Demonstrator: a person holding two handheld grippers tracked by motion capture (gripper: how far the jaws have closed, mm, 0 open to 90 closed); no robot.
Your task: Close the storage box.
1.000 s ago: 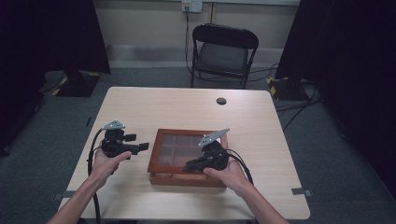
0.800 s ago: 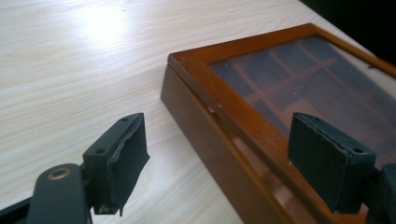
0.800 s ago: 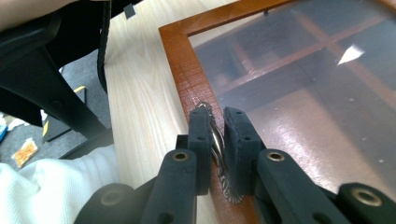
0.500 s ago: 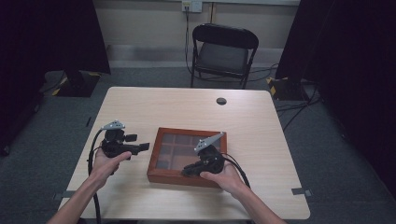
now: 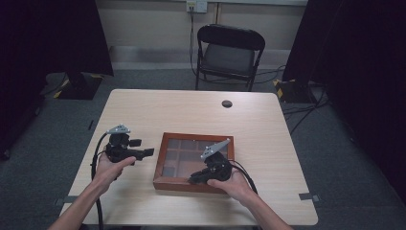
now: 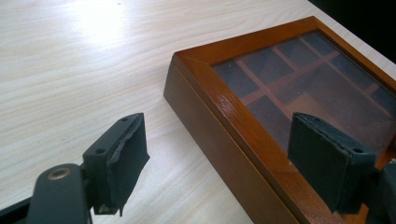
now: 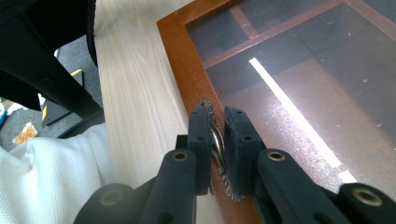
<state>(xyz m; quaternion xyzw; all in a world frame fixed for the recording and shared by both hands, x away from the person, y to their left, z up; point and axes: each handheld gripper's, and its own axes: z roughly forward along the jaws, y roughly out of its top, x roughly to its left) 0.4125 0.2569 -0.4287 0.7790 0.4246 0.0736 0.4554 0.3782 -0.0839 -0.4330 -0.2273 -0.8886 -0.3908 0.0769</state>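
I see the wooden box (image 5: 194,162) lying flat on the surface (image 5: 268,129), its glass lid closed, with its long side running left to right in front of me. What matters for the coming move is the small metal handle (image 7: 215,142) on the near edge of the lid: my right claw (image 5: 195,179) has come at it from the near side, and its two pads are pressed together on this handle, so the box lies directly ahead of that claw and under it. The handle runs along the front edge, so I judge the lid must go upward and away from me, hinging at the far side, though I cannot see hinges there. My left claw (image 5: 146,153) stands apart and holds nothing, just beside the left wall of the box, pointing toward it.
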